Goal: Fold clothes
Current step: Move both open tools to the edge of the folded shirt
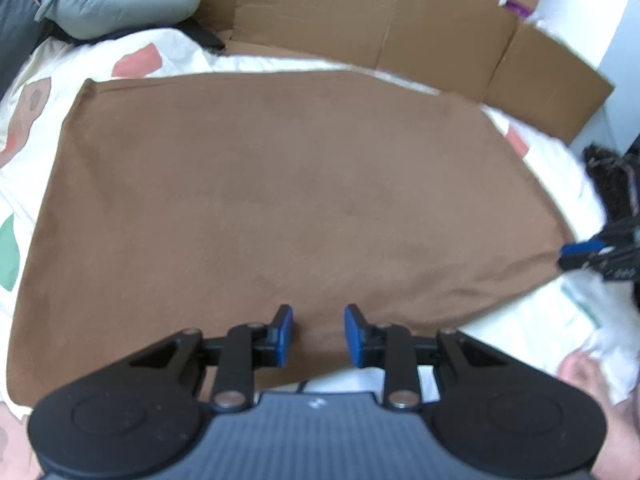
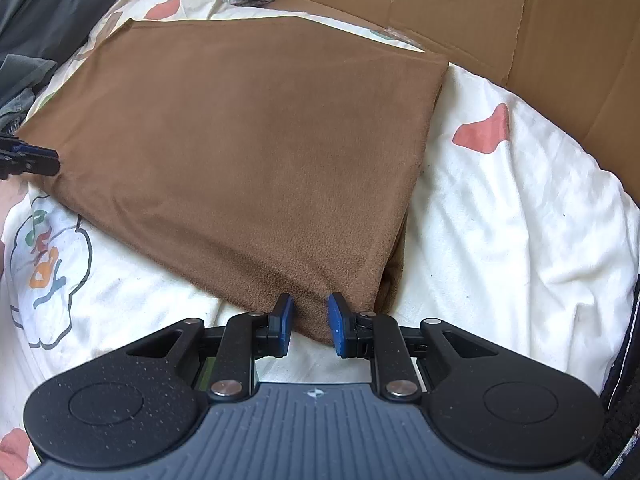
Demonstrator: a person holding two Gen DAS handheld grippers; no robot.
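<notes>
A brown cloth (image 1: 280,200) lies folded flat on a white patterned duvet (image 1: 32,120). My left gripper (image 1: 318,334) is open, its blue pads astride the cloth's near edge, nothing clamped. My right gripper (image 2: 310,326) is open too, its pads on either side of the cloth's (image 2: 248,152) near right corner. The right gripper also shows at the right edge of the left wrist view (image 1: 576,254), at the cloth's corner. The left gripper shows at the left edge of the right wrist view (image 2: 36,160), by the opposite corner.
Flattened cardboard (image 1: 400,20) stands along the far side of the bed. A grey-green pillow (image 1: 120,0) and dark clothing (image 2: 24,80) lie at the far left. The duvet (image 2: 500,220) extends to the right of the cloth. A dark bag (image 1: 612,176) sits at right.
</notes>
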